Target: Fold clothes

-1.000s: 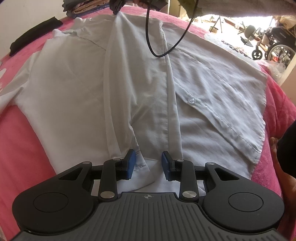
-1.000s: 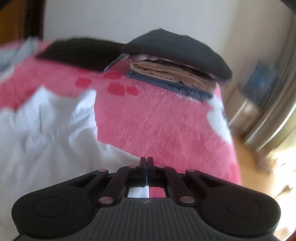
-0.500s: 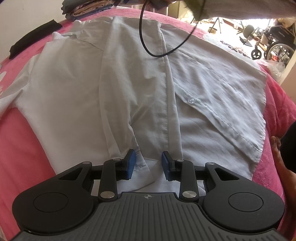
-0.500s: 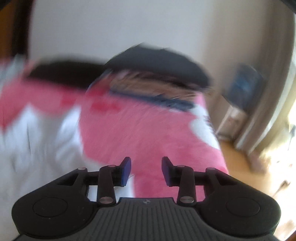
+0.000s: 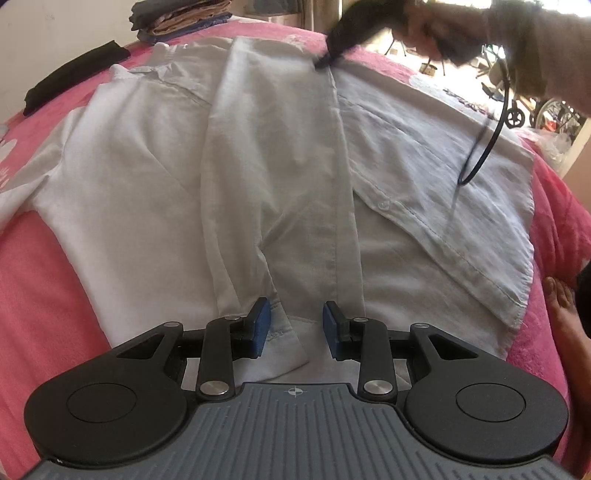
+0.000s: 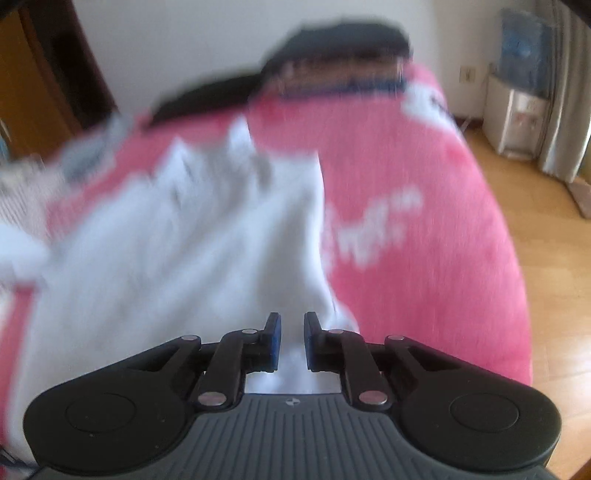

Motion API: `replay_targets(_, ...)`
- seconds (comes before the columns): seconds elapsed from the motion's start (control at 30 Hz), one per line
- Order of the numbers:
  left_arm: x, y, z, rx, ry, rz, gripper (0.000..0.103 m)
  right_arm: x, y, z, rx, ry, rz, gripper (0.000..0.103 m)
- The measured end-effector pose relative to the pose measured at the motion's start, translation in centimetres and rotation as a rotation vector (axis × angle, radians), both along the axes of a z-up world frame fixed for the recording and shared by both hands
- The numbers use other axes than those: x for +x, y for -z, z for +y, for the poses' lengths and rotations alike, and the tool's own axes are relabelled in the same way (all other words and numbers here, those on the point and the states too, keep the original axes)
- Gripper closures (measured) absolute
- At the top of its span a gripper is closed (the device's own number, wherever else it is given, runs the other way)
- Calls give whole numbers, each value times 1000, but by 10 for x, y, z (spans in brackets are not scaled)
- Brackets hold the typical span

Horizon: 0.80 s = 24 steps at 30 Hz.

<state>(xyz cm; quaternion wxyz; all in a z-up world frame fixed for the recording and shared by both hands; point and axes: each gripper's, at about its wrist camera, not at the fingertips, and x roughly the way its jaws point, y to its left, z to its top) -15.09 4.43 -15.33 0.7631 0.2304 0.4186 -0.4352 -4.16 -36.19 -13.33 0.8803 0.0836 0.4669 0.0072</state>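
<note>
While closing: right gripper [image 6: 292, 341] jaws narrowing over white shirt [image 5: 280, 177] by the bed's [image 5: 33, 295] far edge.
Left gripper [image 5: 295, 328]: part-open astride hem, gripping nothing.
Tip: pinch both layers squarely.

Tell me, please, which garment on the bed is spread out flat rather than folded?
The white shirt, spread open across the pink blanket; the black garment and corner stack are folded.

My left hand-held gripper [image 5: 296, 330] hovers with its jaws apart over the hem of the white shirt [image 5: 155, 192], which lies spread on the pink bed [image 5: 33, 280]. At the far collar end, my right hand-held gripper [image 5: 325, 61] touches the placket, blurred, near a stack of folded clothes [image 5: 173, 20].
</note>
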Motion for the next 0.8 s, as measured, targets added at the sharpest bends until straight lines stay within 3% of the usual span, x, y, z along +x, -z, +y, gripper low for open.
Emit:
replay_targets(0.07,0,0,2,-13,-11,-5,71,-4,8,0,-6,23,9,93)
replay_targets(0.17,-7,-5,4,-11,-35,-51,64,-18,-17,7,-13,42,-16,91)
replay_targets(0.3,-23,-17,13,-12,-37,-136,59,-39,-47,49,-60,-105,-41,91)
replay_targets(0.47,-25,-26,28,-58,-98,-86,58,-60,-56,122,-22,-363,-44,91)
replay_targets(0.63,-7,-40,53,-111,-256,-36,58,-72,-39,201,91,-581,-16,91)
replay_targets(0.8,33,-78,103,-191,-519,-80,58,-74,-7,253,129,-696,57,91)
